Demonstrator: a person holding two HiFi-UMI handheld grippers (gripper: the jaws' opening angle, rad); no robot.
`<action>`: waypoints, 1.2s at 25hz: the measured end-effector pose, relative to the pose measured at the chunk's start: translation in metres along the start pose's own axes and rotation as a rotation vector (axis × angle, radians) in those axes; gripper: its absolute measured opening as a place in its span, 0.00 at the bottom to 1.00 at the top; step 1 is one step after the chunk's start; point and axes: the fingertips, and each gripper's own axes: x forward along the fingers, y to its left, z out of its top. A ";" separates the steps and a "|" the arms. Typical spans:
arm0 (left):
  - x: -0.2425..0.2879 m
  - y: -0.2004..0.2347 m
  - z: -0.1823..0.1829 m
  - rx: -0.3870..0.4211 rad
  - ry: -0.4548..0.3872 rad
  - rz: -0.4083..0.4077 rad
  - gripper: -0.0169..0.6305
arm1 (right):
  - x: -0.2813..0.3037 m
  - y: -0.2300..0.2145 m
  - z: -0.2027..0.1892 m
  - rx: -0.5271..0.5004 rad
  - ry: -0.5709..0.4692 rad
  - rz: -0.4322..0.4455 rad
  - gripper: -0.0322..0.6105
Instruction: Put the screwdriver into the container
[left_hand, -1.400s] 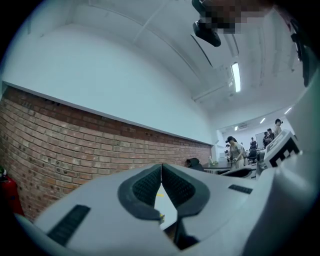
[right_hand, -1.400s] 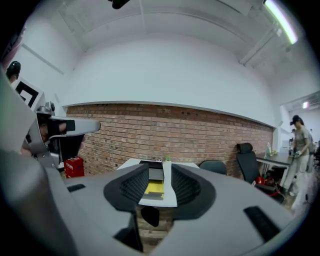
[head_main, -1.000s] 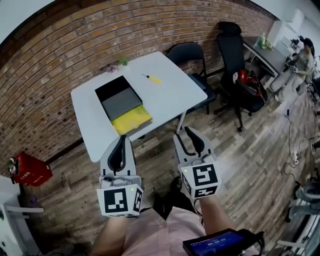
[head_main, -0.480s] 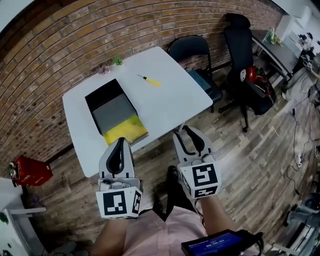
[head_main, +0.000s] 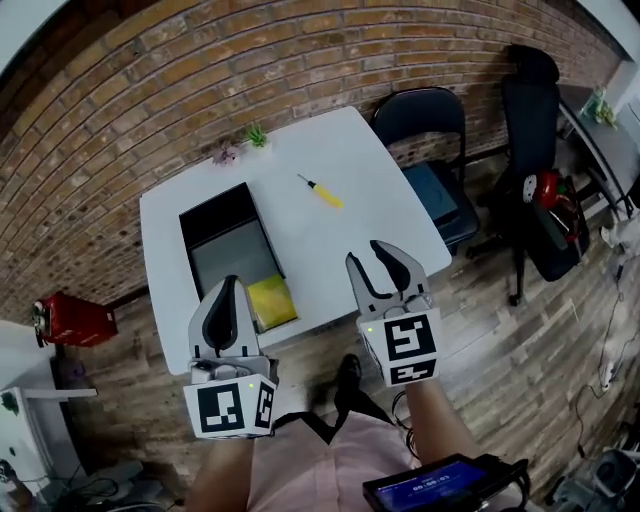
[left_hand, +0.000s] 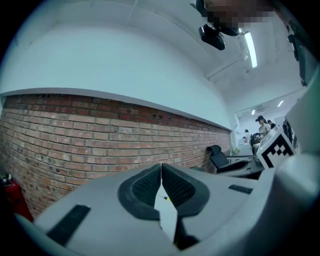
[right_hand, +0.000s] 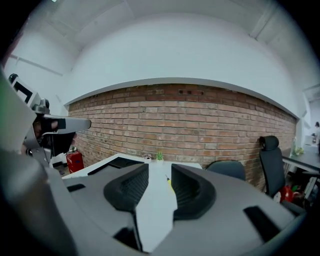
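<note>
A small yellow-handled screwdriver (head_main: 325, 192) lies on the white table (head_main: 370, 210), right of centre. It also shows far off between the jaws in both gripper views, screwdriver (left_hand: 165, 198) and screwdriver (right_hand: 169, 181). The black container (head_main: 228, 245) with a grey bottom stands on the table's left half, with a yellow sheet (head_main: 272, 300) at its near end. My left gripper (head_main: 230, 287) is shut and empty, over the table's near edge by that sheet. My right gripper (head_main: 371, 260) is open and empty, above the near edge and well short of the screwdriver.
Two tiny potted plants (head_main: 258, 135) sit at the table's far edge by the brick wall (head_main: 150, 90). A black folding chair (head_main: 420, 115) and an office chair (head_main: 540, 120) stand to the right. A red case (head_main: 75, 322) is on the wooden floor at left.
Both grippers have come forward to the table's near edge, the left one now over the container's yellow end. The screwdriver and container have not moved on the table.
</note>
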 end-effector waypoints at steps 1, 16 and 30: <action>0.005 0.001 0.005 0.001 -0.008 0.014 0.05 | 0.007 -0.004 0.006 -0.010 -0.004 0.013 0.28; 0.074 0.055 0.004 -0.048 -0.030 0.145 0.05 | 0.116 -0.020 0.029 -0.137 0.039 0.137 0.29; 0.167 0.109 -0.081 -0.132 0.146 0.143 0.05 | 0.243 -0.039 -0.090 -0.108 0.320 0.171 0.30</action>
